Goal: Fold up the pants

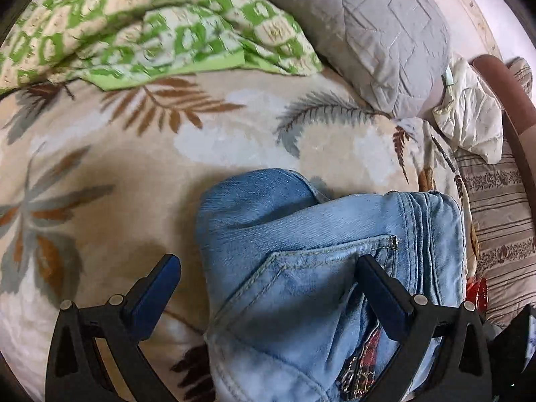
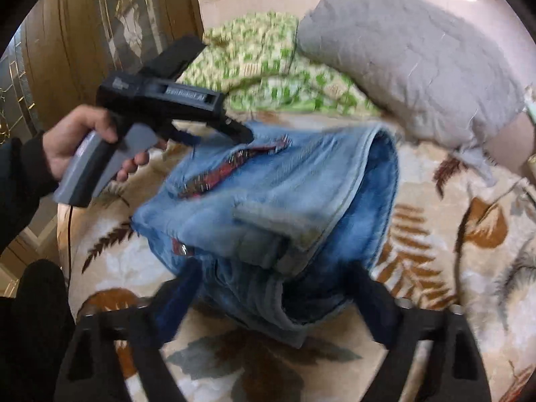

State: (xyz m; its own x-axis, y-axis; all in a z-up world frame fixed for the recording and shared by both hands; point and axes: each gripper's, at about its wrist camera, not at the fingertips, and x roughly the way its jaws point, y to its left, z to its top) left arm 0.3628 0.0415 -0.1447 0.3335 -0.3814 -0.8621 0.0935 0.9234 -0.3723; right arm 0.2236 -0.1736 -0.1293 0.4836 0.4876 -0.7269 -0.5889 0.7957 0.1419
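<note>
A: Folded jeans [image 1: 321,268] lie bunched on the leaf-print blanket [image 1: 100,174]. Left gripper [image 1: 268,278] jaws wide apart, straddling one edge.

B: Right gripper [image 2: 278,305] nearer the thick fold, jaws apart around it, not pressing.

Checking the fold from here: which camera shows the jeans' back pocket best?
The left wrist view: the back pocket on the jeans is close and sharp, stitching and rivet visible. The right wrist view shows the folded jeans blurred, mostly their stacked edges; no pocket can be made out.
</note>
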